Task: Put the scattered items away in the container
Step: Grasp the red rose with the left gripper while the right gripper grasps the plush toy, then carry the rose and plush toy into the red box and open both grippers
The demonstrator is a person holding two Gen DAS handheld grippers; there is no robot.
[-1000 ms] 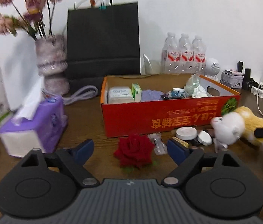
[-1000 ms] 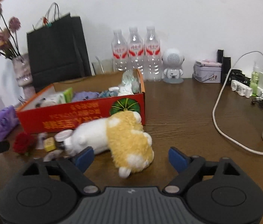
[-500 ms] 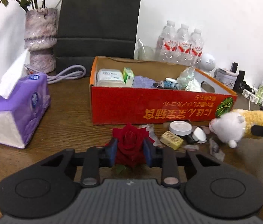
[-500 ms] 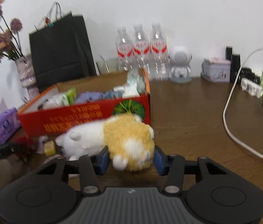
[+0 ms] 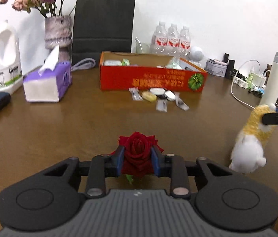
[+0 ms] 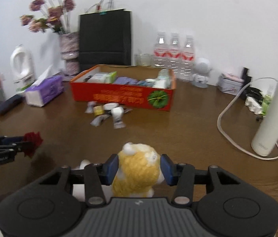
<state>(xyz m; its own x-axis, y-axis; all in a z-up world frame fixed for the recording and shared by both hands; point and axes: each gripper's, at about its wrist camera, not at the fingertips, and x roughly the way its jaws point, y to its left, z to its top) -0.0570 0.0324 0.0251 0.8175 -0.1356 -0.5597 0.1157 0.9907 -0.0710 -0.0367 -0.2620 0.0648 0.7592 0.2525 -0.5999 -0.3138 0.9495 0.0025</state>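
Left tongs (image 5: 137, 163) are clamping a red rose (image 5: 138, 154); right tongs (image 6: 139, 167) are gripping a yellow-and-white plush toy (image 6: 137, 169). Both are hanging over the tabletop (image 5: 60, 122), apparently bound for the red cardboard box (image 5: 150, 79). Sachets (image 5: 161, 104) are lying just before it.

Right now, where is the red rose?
The rose is clamped in the left gripper, lifted above the bare table, well short of the red box.

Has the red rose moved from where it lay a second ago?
Yes. The red rose, then lying right beside the red box, is now clamped in the left gripper well back from it, towards the camera.
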